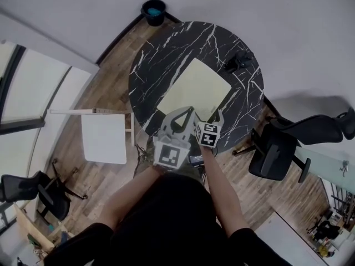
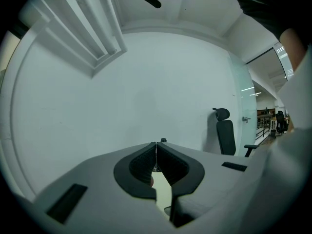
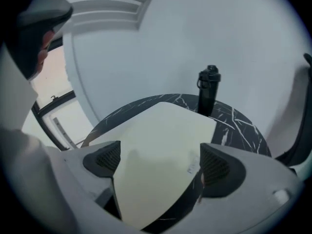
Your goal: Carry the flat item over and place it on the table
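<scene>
A pale yellow flat sheet lies on the round black marble table. In the right gripper view the sheet spreads across the tabletop below the jaws. My right gripper is open, its pads wide apart and off the sheet. From the head view it hovers over the sheet's near edge. My left gripper is shut with nothing between its pads and points up at a white wall. It sits just left of the right one.
A black bottle stands on the table beyond the sheet, at the far right. A black office chair stands right of the table, a white side table to the left, a dark bin by the wall.
</scene>
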### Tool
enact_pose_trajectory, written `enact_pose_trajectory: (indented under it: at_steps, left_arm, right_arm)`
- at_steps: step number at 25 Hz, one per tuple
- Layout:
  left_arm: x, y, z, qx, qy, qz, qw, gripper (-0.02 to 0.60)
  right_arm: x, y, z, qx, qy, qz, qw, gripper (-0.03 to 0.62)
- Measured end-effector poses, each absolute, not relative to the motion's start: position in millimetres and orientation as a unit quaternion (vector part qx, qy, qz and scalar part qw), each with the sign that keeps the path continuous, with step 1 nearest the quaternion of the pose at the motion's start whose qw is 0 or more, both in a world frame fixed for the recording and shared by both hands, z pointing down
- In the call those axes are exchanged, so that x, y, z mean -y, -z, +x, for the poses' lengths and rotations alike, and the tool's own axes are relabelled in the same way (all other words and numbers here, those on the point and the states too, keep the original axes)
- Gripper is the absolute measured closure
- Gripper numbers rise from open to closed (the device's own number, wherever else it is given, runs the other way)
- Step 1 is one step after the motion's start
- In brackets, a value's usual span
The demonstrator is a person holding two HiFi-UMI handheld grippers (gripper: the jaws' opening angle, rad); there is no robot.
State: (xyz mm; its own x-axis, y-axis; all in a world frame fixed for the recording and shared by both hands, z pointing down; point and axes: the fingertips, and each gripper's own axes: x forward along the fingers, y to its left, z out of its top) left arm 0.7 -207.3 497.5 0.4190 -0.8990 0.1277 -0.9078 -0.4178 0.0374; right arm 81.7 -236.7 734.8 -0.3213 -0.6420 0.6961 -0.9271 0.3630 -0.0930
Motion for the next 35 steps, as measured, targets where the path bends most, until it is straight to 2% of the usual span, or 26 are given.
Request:
enact_pose_trajectory:
  at_steps: [3,8,19,25,28,35]
  left_arm:
    - [206.2,-501.6,1.4,0.534,-0.052,0.842,0.053,0.58]
    - [206.5,-502.5,3.5,0.533,-0.051,0.843,0.058,0.58]
    - [204.1,-502.6,12.2,0.521,-0.056,0.85,0.049,0.58]
    - [204.4,-509.3,12.6,0.52,-0.067,0.851,0.041,0.58]
    - [203.8,-517.7,8.9,0.521,-0.076,0.849,0.046,0.58]
    - [206.8,-544.5,3.9,0.51,-0.11,0.851,0.049,0.58]
  right_arm:
    - [229.5,-732.1,71.5,0.795,-0.215,0.478,0.306,0.088]
    - [222.7,-716.6,65.2,0.819,-0.194,0.456,0.288,0.091]
    - [219.2,-697.3,65.8,0.835,-0.163,0.451,0.269,0.231]
    - [216.9,-693.4,63.7,0.838,-0.162,0.448,0.267,0.242]
    - [214.9,-693.9,65.3,0.839,-0.157,0.449,0.264,0.277]
    - [213.7,-687.0,65.4,0.839,-0.152,0.45,0.265,0.279]
